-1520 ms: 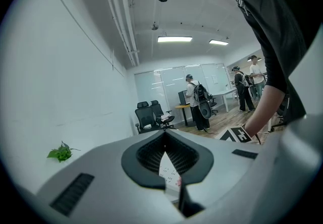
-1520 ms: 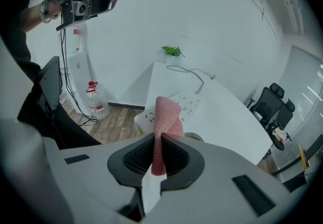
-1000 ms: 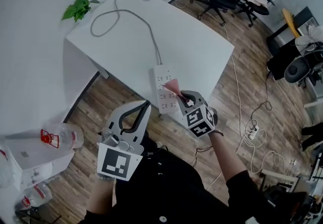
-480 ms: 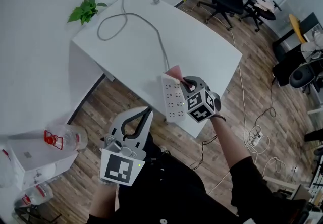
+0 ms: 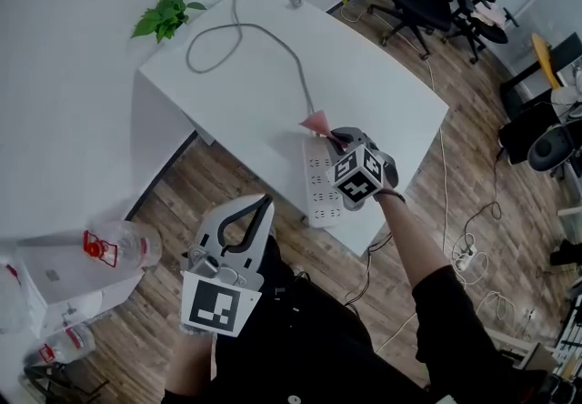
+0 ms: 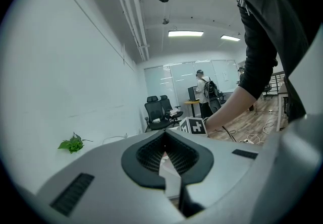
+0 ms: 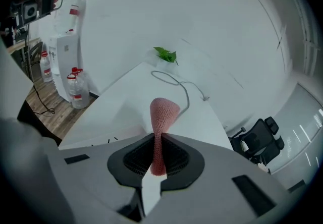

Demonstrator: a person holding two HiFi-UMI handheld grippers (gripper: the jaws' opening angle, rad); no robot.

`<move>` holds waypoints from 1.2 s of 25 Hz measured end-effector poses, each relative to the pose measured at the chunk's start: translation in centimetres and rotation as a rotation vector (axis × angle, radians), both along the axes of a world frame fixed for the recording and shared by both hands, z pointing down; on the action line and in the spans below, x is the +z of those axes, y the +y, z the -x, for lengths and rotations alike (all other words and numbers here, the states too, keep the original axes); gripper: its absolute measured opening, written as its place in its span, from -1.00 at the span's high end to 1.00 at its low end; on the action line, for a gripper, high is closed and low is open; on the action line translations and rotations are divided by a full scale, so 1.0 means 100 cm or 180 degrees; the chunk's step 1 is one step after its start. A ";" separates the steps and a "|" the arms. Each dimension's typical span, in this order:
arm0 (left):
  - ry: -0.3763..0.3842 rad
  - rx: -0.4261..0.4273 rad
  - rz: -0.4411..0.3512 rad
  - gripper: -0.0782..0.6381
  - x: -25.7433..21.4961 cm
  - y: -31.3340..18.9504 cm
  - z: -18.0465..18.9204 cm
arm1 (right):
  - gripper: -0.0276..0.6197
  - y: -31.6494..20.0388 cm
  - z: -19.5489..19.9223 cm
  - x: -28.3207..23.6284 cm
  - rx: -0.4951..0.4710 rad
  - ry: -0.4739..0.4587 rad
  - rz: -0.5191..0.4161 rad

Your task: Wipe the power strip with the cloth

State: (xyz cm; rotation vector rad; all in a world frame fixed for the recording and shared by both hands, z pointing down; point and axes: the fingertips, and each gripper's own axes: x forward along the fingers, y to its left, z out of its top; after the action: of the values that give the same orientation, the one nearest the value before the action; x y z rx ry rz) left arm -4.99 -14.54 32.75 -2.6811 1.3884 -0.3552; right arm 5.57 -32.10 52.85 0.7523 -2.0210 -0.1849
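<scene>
My right gripper (image 5: 333,137), clamped on cloth (image 5: 315,124), slid from power strip (image 5: 322,188) middle to cord end, near surface (image 5: 264,93) front edge. Lengthwise pass probably finished. Left gripper (image 5: 263,203) closed, empty.

We cannot read any words or numbers here. The left gripper (image 5: 265,202) has a white cube (image 5: 218,302) with a black-and-white square marker on it. The marker is made of blocks, not letters. The right gripper (image 5: 332,133) has a marker cube (image 5: 356,176) with the same kind of block pictures. We see one of these in the left gripper view too (image 6: 194,126). Any print on the clear plastic water bottle (image 5: 118,246) is too small for us to read.
</scene>
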 end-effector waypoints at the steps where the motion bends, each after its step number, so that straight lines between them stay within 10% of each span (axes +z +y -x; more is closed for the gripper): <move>1: 0.0006 -0.0003 0.0003 0.74 0.001 -0.001 0.001 | 0.76 0.001 0.002 0.004 -0.0029 0.0017 0.0038; 30: 0.0008 0.0096 -0.0017 0.74 0.000 0.016 -0.005 | 0.76 0.098 0.009 0.042 -0.0664 0.0161 0.0760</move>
State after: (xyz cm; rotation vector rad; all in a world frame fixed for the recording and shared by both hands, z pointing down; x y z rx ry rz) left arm -4.49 -12.93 32.77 -2.6960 1.3459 -0.3450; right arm 4.67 -22.32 57.09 0.3841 -2.0272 -0.0793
